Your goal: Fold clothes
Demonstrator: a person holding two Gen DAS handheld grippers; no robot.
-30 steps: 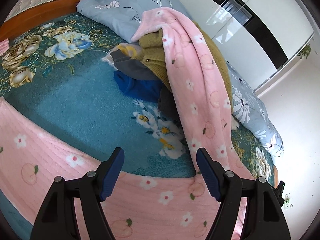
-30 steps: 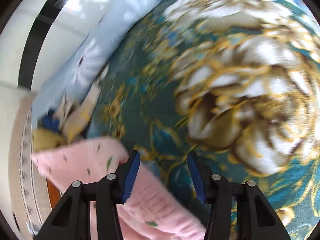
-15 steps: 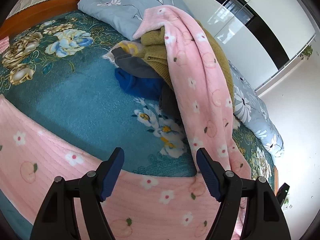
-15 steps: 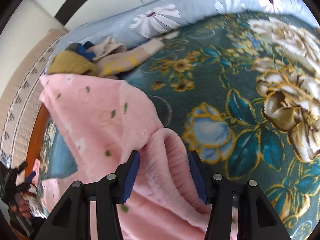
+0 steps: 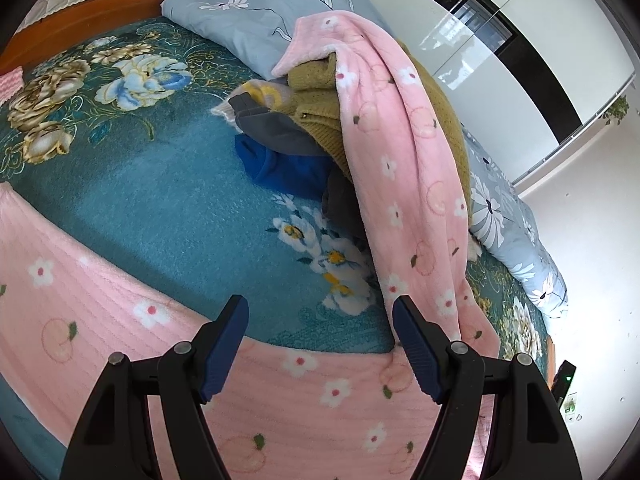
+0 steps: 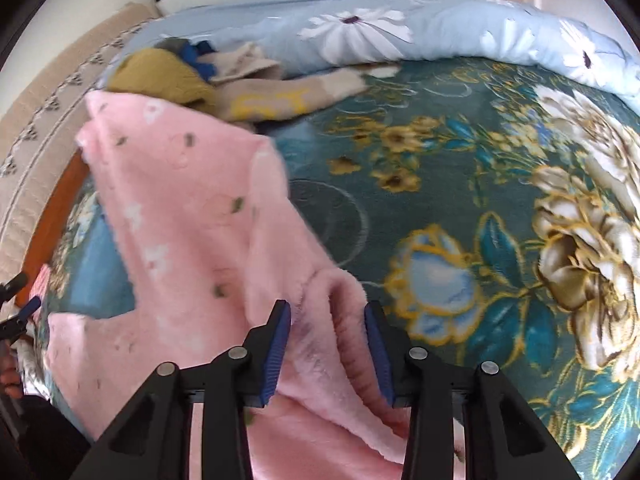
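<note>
A bed [image 5: 168, 200] with a teal floral blanket carries a pink fleece garment [image 5: 280, 392] spread along its near edge, one part draped up over a clothes pile [image 5: 304, 120]. The left gripper [image 5: 320, 320] hovers above it, fingers wide apart, holding nothing. The right gripper [image 6: 326, 320] has a fleece fold between its fingers, seemingly not yet pinched.

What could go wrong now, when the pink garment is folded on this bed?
1. One leg of the pink garment lies draped over the clothes pile; pulling it may drag the pile down.
2. The right gripper has a thick bunched fold between its jaws; the fold may come out uneven.
</note>
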